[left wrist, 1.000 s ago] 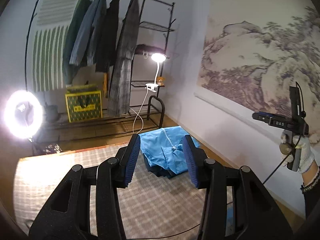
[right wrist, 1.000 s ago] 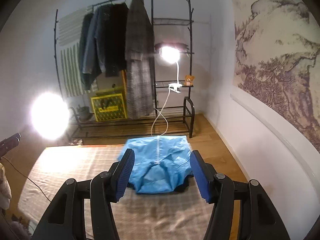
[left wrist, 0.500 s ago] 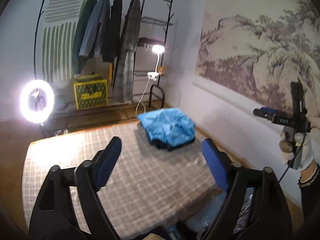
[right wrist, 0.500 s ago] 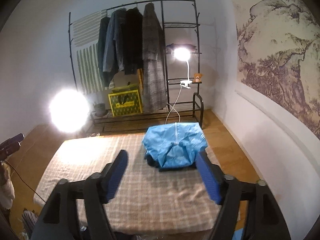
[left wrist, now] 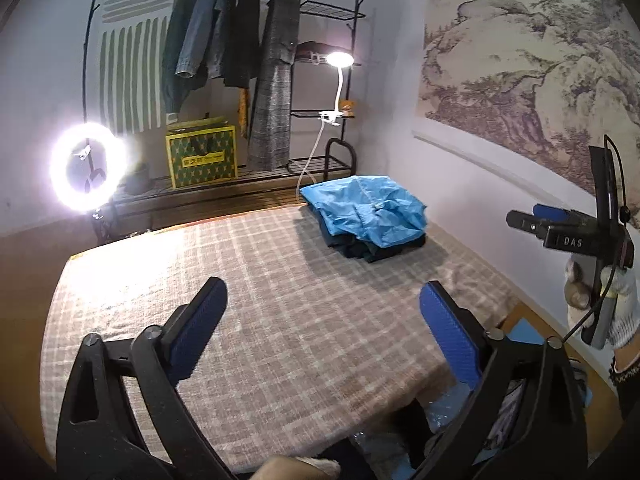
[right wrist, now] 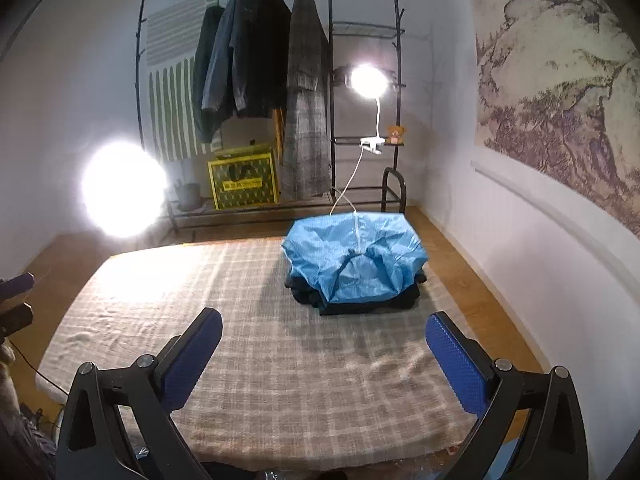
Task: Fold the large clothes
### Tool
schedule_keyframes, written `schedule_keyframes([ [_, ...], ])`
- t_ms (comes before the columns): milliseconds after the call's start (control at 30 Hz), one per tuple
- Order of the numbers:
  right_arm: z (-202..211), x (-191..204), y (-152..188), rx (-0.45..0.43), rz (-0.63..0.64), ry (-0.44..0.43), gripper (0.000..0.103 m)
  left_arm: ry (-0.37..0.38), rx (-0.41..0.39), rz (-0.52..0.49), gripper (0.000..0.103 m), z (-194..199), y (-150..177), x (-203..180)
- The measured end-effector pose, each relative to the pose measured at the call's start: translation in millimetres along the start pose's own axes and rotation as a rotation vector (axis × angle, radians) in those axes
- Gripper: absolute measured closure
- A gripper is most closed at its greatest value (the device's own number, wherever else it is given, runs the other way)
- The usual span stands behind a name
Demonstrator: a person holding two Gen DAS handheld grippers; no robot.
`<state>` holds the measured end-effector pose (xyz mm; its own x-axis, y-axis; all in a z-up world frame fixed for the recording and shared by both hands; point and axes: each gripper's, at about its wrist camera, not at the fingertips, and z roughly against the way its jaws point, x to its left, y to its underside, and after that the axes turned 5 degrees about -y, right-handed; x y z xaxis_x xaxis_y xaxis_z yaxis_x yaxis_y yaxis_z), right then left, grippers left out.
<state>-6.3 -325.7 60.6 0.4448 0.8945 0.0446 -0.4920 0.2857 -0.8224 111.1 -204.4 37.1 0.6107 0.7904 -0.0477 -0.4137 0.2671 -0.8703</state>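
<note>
Right wrist view — folded blue garment (right wrist: 354,258) is seen ahead of the right gripper (right wrist: 322,344), slightly rightward; both jaws opening, nothing between them.

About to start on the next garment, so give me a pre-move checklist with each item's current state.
1. Left hand-held gripper free of cloth: ok, jaws opening, nothing between them.
2. Right hand-held gripper free of cloth: ok, jaws opening, nothing between them.
3. Folded light-blue jacket parked out of the way: ok, it sits on a dark folded pile at the far right corner.
4. Beige checked table cloth bare for spreading: ok, though wrinkled near the front right.
5. Next garment located: cannot tell, only dark and plastic-wrapped shapes show below the table's near edge.
6. Black cable by the gloved hand clear of the grippers: cannot tell.
</note>
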Motion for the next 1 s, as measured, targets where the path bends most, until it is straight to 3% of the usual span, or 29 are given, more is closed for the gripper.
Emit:
schedule_keyframes([
  [267, -59.7, 3.0, 21.6, 0.019, -0.054, 0.016, 0.000, -0.086, 0.036, -0.019, 0.000, -50.1, 18.1, 12.4],
  [533, -110.2, -7.2, 46.1, 0.049, -0.135, 0.054, 0.000, -0.087, 0.102, -0.007, 0.000, -90.8, 36.2, 20.2],
  [767, -124.6, -1.5, 47.7, 0.056, -0.101, 0.107, 0.000, -0.087, 0.151, 0.012, 0.000, -118.6, 53.3, 26.9],
  [1000, -138.9, 8.9, 48.2, 0.090, -0.067, 0.090, 0.000, -0.087, 0.152, 0.016, 0.000, -130.1, 60.6, 31.0],
])
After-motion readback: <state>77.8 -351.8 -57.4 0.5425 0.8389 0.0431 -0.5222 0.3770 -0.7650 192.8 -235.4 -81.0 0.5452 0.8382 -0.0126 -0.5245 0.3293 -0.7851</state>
